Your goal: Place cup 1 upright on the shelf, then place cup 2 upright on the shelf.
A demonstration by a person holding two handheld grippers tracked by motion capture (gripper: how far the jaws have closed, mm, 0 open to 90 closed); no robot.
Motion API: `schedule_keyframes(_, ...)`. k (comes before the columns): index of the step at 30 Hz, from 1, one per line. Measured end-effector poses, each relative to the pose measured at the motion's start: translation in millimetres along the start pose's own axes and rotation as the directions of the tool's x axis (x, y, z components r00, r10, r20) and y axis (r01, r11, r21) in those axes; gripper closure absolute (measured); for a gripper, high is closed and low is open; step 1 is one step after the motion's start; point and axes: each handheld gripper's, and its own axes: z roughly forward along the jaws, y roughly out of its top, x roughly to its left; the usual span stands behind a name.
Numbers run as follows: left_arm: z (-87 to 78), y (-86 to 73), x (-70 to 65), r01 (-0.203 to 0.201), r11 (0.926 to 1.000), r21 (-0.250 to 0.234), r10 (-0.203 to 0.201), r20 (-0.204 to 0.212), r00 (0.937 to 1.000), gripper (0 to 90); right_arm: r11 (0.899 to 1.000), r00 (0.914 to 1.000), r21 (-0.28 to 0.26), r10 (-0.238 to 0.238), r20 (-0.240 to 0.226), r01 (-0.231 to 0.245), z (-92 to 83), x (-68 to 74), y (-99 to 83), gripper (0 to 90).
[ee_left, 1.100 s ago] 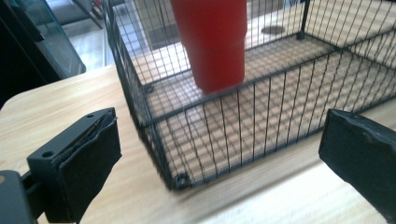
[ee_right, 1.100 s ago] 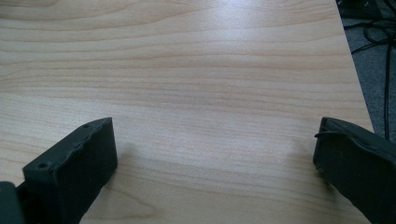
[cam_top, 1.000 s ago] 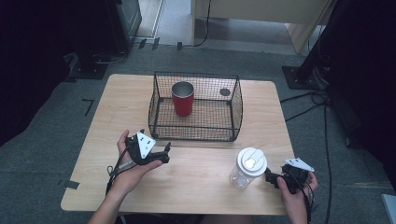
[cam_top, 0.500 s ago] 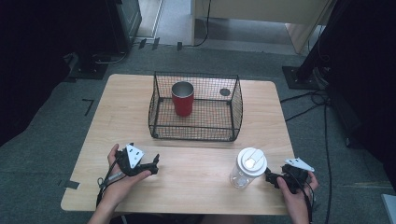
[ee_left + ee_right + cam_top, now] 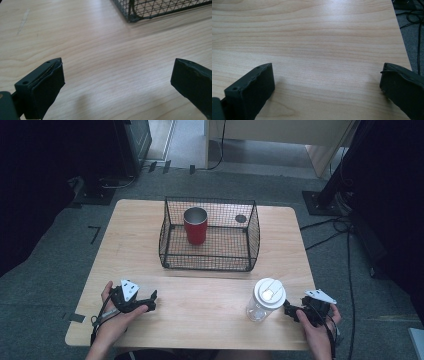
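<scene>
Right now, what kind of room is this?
Probably a lab or workshop for recording tasks: a lone wooden table on grey carpet, cables on the floor, and stand bases beside it.

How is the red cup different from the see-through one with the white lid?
The red cup stands inside the wire basket, open-topped and opaque. The clear cup stands on the bare table outside the basket, near the right tongs, and is capped with a white lid. Both stand upright, and neither is gripped.
</scene>
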Motion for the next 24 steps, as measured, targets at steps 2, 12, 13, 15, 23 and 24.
schedule_keyframes(2, -0.6, -0.9, 2.4, -0.001, 0.9997, 0.025, 0.001, 0.000, 1.0000, 0.0, 1.000, 1.0000, 0.000, -0.002, 0.000, 0.002, -0.6, 0.4, -0.6, 0.0)
schedule_keyframes(12, 5.8, -1.6, 8.2, 0.026, 0.9860, 0.165, -0.030, 0.019, 0.9994, 0.0, 0.999, 0.9997, -0.035, -0.008, -0.022, 0.007, -16.2, 1.2, 2.7, 0.0)
schedule_keyframes(13, 6.3, -1.5, 8.6, 0.037, 0.9851, 0.168, -0.041, 0.025, 0.9988, 0.0, 0.999, 0.9995, -0.045, -0.010, -0.031, 0.009, -20.1, 1.2, 3.6, 0.0)
schedule_keyframes(15, 7.0, -1.3, 10.8, 0.046, 0.9827, 0.179, -0.054, 0.039, 0.9978, 0.0, 0.998, 0.9987, -0.055, -0.021, -0.046, 0.019, -27.9, 1.9, 4.6, 0.0)
schedule_keyframes(23, 7.2, -1.3, 11.2, 0.050, 0.9826, 0.179, -0.058, 0.038, 0.9976, 0.0, 0.995, 0.9946, -0.078, -0.068, -0.078, 0.062, -44.5, 14.4, 3.5, 0.0)
schedule_keyframes(24, 7.2, -1.3, 11.2, 0.050, 0.9826, 0.179, -0.058, 0.038, 0.9976, 0.0, 0.994, 0.9933, -0.082, -0.073, -0.089, 0.066, -46.2, 17.2, 3.7, 0.0)
